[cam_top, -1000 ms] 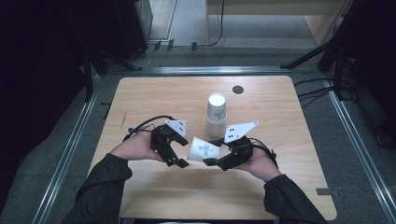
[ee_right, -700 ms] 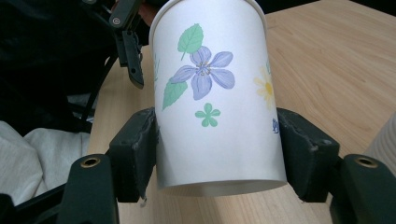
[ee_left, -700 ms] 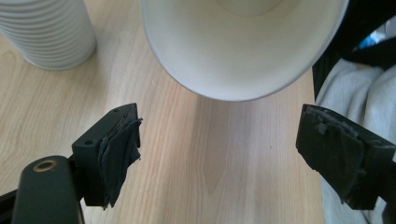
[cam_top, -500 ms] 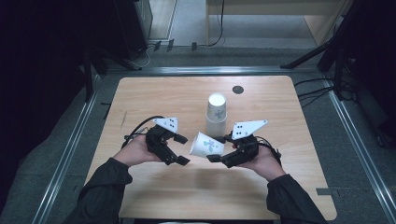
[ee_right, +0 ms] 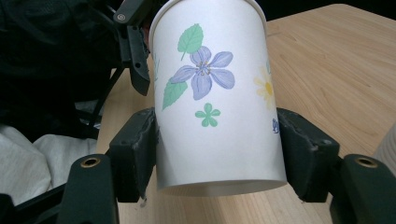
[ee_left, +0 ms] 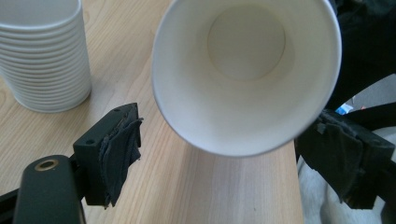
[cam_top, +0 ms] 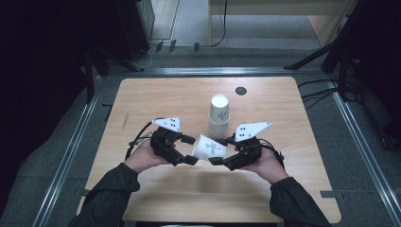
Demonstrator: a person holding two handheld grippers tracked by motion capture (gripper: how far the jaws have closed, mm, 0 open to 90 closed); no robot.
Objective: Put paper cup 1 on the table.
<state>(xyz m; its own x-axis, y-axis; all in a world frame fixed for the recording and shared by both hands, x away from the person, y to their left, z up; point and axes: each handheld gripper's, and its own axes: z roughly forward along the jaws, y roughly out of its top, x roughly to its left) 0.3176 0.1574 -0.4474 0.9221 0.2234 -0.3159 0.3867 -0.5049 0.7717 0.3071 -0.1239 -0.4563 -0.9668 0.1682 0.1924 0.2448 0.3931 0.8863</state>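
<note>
Near the front-centre of the wooden table (cam_top: 156, 94), a single paper cup (cam_top: 208, 147) is held on its side above the surface, between the two grippers. Its lower body is clamped by the right gripper (cam_top: 218, 160), a pad pressed against each flank; in the right gripper view the cup (ee_right: 217, 93) is seen printed with a purple flower, green leaves and a yellow bloom. The cup's open mouth is turned toward the left gripper (cam_top: 190, 149), whose jaws are spread wide to either side of the rim; in the left gripper view the rim (ee_left: 247, 74) is seen clear of both pads, though the jaws have just been closing slightly around it. A stack of nested paper cups (cam_top: 219, 115) is stood mouth-down on the table just behind the held cup. A small dark disc (cam_top: 240, 90) is noted farther back on the tabletop.
</note>
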